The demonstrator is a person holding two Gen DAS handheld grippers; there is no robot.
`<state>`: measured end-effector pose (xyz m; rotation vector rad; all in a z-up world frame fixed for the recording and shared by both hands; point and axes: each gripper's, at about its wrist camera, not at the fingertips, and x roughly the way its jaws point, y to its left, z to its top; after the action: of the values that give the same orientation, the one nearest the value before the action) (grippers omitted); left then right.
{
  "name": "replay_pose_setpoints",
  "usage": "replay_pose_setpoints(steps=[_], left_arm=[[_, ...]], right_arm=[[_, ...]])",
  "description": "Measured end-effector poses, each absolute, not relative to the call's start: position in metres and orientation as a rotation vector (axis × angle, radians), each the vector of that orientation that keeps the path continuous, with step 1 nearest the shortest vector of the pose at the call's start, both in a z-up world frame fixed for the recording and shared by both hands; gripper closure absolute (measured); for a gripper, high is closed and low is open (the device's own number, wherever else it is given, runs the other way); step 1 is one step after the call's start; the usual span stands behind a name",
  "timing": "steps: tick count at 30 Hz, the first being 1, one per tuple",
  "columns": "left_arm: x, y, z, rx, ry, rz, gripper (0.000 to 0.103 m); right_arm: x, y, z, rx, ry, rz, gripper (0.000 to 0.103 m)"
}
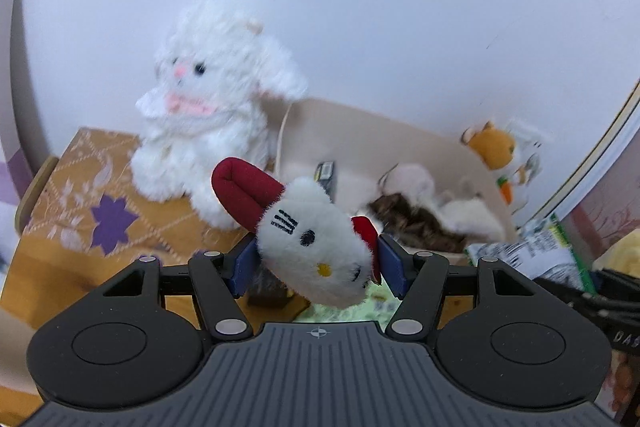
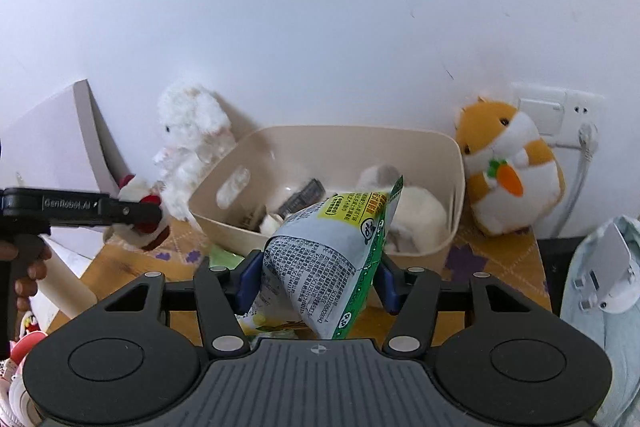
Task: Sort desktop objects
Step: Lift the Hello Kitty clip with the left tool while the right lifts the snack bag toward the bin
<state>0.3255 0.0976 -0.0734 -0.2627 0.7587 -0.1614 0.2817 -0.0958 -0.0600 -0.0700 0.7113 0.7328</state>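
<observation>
Kitty plush [image 1: 316, 251], white with a red bow, sits clamped between the 2 blue pads of the left gripper [image 1: 316, 263] in the left wrist view, lifted above the patterned table [image 1: 80, 195], near the fluffy white bunny [image 1: 208, 115] and the beige bin [image 1: 380, 135]. Right wrist view: the right gripper [image 2: 316, 275] pinches a green-and-grey snack packet [image 2: 332, 255] just before the bin's front wall [image 2: 216, 223]; an orange hamster plush [image 2: 508, 163] stands beside the bin.

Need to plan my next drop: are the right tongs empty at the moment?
No, the right tongs are shut on a green and grey snack packet, held up in front of the beige bin.
</observation>
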Motion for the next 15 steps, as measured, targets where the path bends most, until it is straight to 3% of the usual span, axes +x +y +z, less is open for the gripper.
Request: replay_pose_setpoints(steps=[15], left_arm=[[0.361,0.063,-0.032,-0.181,0.670,-0.232,0.039]], right_arm=[[0.319,-0.089,-0.023,-0.031,0.619,0.721,0.050]])
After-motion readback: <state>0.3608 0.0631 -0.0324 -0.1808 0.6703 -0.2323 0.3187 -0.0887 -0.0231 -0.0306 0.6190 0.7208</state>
